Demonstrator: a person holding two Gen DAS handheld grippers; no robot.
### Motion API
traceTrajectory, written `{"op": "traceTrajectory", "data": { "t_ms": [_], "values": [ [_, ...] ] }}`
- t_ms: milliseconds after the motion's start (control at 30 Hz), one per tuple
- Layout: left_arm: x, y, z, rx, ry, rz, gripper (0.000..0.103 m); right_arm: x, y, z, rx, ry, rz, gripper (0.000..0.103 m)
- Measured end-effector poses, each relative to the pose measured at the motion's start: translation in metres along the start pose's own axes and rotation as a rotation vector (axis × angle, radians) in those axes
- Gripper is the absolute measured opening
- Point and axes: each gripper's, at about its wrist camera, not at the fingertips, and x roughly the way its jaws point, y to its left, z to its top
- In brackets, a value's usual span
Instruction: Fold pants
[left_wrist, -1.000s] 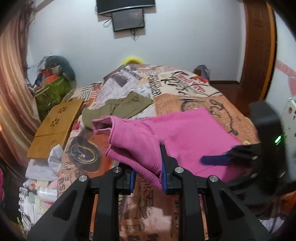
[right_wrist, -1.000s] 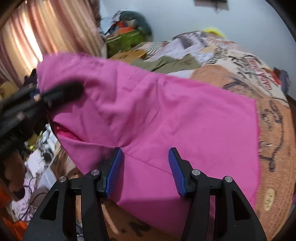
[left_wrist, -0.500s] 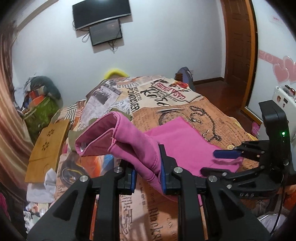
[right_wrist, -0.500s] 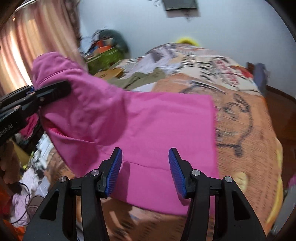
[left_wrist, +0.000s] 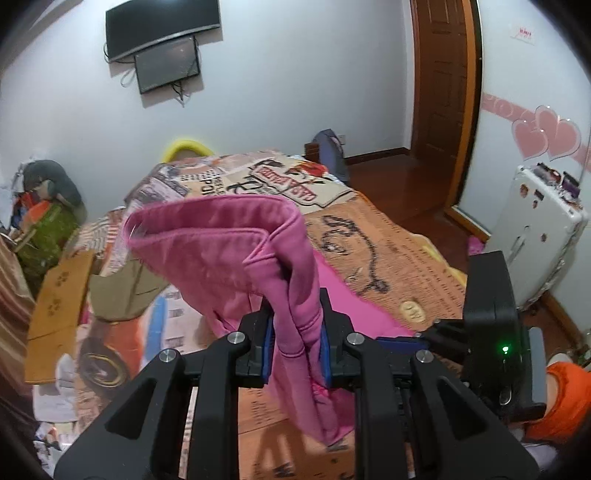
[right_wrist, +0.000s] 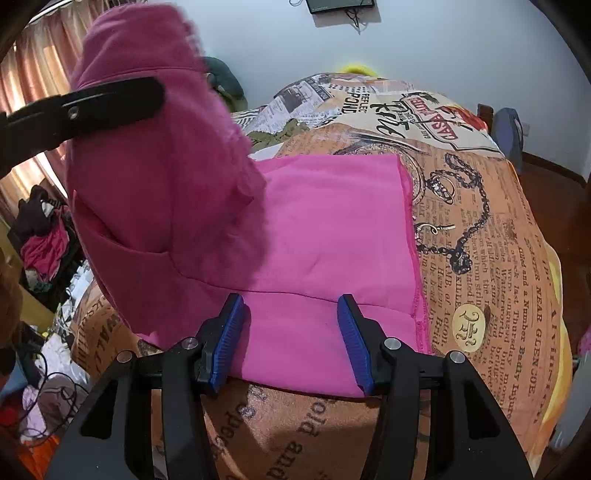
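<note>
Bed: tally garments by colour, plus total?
Pink: 1, the pants, one end lifted in the left gripper.
Olive green: 1, a garment lying flat further up the bed.
Total: 2

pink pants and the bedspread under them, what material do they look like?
Pink pants: soft matte knit, probably fleece or sweatshirt cotton; thick stitched hem, fuzzy surface, heavy drape from the left tool.
Bedspread: thin, smooth printed woven cloth, likely cotton or polyester; newsprint pattern, slight sheen, lies flat.
</note>
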Motion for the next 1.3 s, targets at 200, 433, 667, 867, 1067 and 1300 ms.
{"op": "traceTrajectory", "data": {
  "t_ms": [200, 433, 667, 867, 1067, 1300],
  "values": [
    [0.015, -0.005, 0.006, -0.020, 0.029, -0.043, 0.017, -0.030, -0.027, -0.005, 0.029, -0.083, -0.104, 0.049],
    [0.032, -0.012, 0.008, -0.050, 0.068, -0.091, 0.017, -0.018, -0.066, -0.022, 0.114, 0.013, -0.154, 0.049],
    [0.055, -0.031, 0.006, -0.019, 0.130, -0.112, 0.017, -0.017, -0.066, -0.026, 0.103, 0.009, -0.150, 0.049],
    [0.080, -0.043, 0.000, -0.023, 0.203, -0.146, 0.017, -0.018, -0.067, -0.029, 0.116, 0.006, -0.136, 0.049],
    [0.095, -0.049, -0.007, -0.025, 0.263, -0.168, 0.018, -0.018, -0.067, -0.031, 0.115, 0.006, -0.131, 0.049],
    [0.091, -0.059, -0.012, -0.008, 0.272, -0.176, 0.057, -0.020, -0.066, -0.031, 0.113, 0.006, -0.139, 0.049]
  ]
}}
